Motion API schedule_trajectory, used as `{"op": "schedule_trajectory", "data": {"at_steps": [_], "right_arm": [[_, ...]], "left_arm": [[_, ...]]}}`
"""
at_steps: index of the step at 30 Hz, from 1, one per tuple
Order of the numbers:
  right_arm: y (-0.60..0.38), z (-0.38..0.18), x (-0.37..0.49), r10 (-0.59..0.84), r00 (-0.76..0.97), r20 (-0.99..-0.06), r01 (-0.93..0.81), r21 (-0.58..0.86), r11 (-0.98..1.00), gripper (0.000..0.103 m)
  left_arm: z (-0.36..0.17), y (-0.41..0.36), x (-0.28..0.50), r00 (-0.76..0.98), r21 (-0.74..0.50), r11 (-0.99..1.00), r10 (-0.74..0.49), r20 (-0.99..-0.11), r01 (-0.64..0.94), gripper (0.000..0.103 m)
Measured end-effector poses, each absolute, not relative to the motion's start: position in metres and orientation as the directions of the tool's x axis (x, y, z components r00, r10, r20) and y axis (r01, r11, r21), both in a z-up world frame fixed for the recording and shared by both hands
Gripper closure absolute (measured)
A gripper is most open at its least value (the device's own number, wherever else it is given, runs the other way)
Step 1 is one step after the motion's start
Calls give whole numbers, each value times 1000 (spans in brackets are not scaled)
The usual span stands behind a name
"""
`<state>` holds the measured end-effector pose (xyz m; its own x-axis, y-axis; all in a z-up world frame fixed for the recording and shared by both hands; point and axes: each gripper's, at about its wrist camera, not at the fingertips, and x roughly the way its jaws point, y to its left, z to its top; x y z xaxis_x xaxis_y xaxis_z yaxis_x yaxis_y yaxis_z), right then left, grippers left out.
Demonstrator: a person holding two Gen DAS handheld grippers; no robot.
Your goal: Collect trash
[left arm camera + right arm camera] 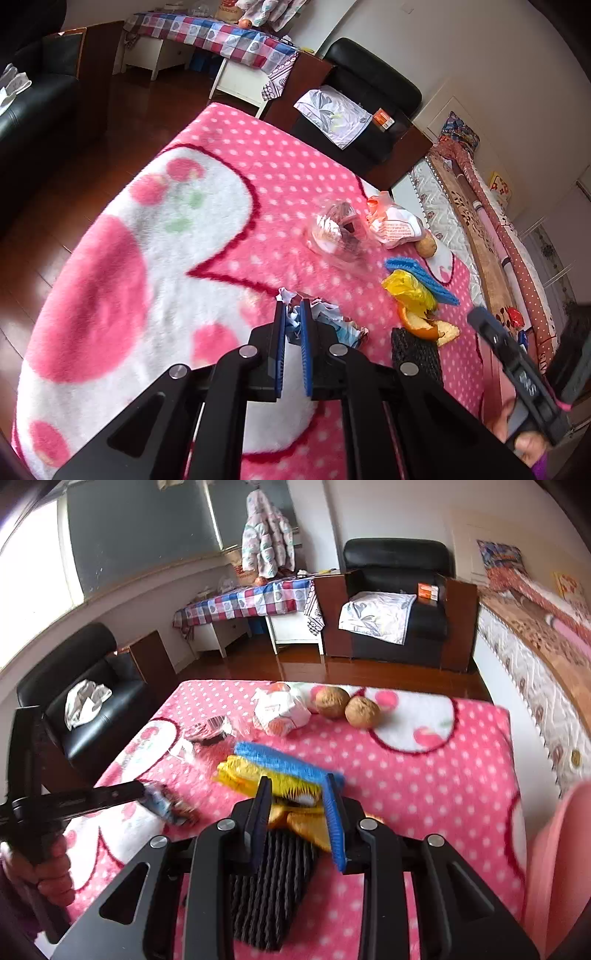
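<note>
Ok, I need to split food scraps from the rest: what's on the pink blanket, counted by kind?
Potatoes: 2
Plastic bags: 2
Wrappers: 2, clear wrapper, crumpled wrapper
Orange peel: 1
Blue brush: 1
Black ribbed pad: 1
Total: 9

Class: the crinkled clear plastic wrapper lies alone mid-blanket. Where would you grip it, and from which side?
Grip the clear plastic wrapper on its raised, crumpled top ridge, coming from above. It lies low on the soft blanket, so a side approach would probably snag the fleece; the folds give the pads something to pinch.
</note>
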<state>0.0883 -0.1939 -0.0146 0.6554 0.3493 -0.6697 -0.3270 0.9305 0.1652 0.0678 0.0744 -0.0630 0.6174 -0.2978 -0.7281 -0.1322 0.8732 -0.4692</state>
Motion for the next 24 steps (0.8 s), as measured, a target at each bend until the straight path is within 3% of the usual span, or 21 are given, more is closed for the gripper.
{"op": "schedule_trajectory", "data": {"at_steps": [8, 13, 18, 20, 24], "right_arm": [[-166, -16, 116, 347, 618, -705, -416, 81, 906, 74], [-164, -37, 132, 360, 533, -766, -421, 129, 898, 74], [-168, -44, 125, 366, 529, -766, -413, 144, 899, 75], [-169, -44, 121, 355, 535, -766, -407, 134, 904, 88], [-181, -37, 113, 381, 547, -746, -374, 189, 908, 92]], "left_arm": [[-61, 84, 59, 620, -481, 869, -314, -719, -118, 97], [-63, 87, 55, 616, -490, 864, -322, -718, -119, 97], [-64, 88, 50, 613, -488, 866, -327, -719, -111, 96], [-63, 87, 48, 614, -487, 867, -327, -719, -108, 96], [-58, 86, 44, 623, -493, 865, -333, -708, -97, 96]]}}
